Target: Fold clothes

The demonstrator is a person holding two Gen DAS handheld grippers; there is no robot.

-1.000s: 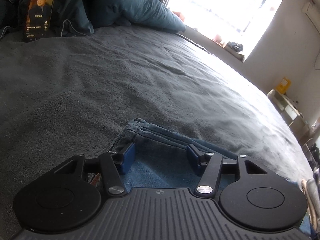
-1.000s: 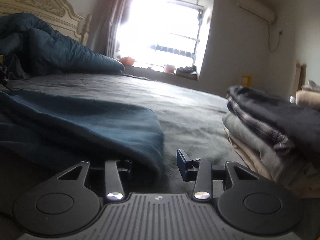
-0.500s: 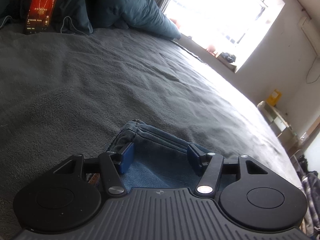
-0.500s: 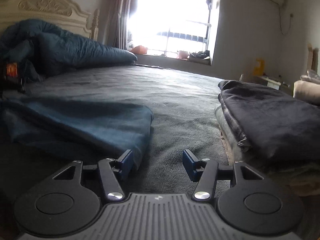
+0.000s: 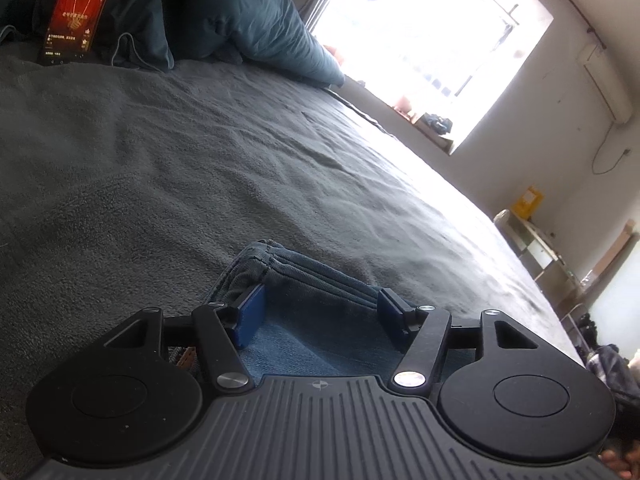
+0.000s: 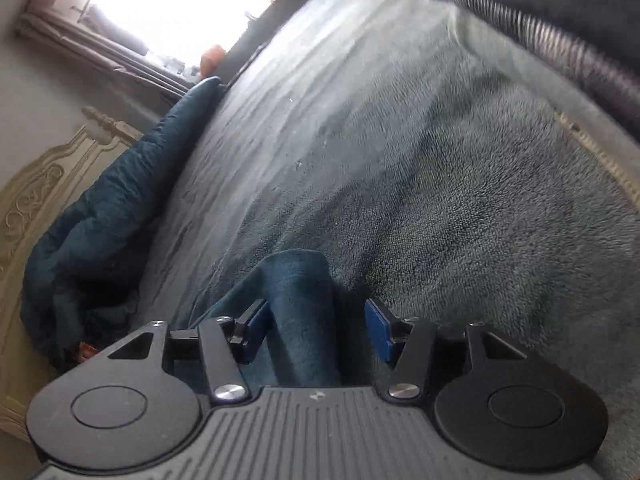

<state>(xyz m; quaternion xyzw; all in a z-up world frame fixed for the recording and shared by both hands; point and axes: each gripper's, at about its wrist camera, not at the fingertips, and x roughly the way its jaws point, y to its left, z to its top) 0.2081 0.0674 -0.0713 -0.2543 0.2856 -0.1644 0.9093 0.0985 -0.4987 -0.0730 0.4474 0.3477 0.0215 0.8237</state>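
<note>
Since the earlier frames, our left wrist view has tipped only slightly, while our right wrist view has rolled hard, so that the bed now runs steeply up the frame.

Left wrist view: the left tool (image 5: 320,312) stands wide open and grips nothing. The jeans (image 5: 304,304) lie flat on the grey bed cover (image 5: 200,168), directly under and between its fingers. Their stitched hem runs crosswise to the tool, from the left finger toward the right one, just beyond the tips. A phone (image 5: 78,12) leans on the teal duvet (image 5: 256,16), far beyond the jeans.

Right wrist view: the right tool (image 6: 316,328) is likewise open. A raised fold of the same garment (image 6: 300,312), which looks dark teal here, stands between its fingers, nearer the left one. We cannot tell whether either pad touches it. A stack of folded clothes (image 6: 560,20) lies well beyond this fold, to the upper right.

Both tools sit at the jeans. The fold axis runs across the tools' line of reach.
</note>
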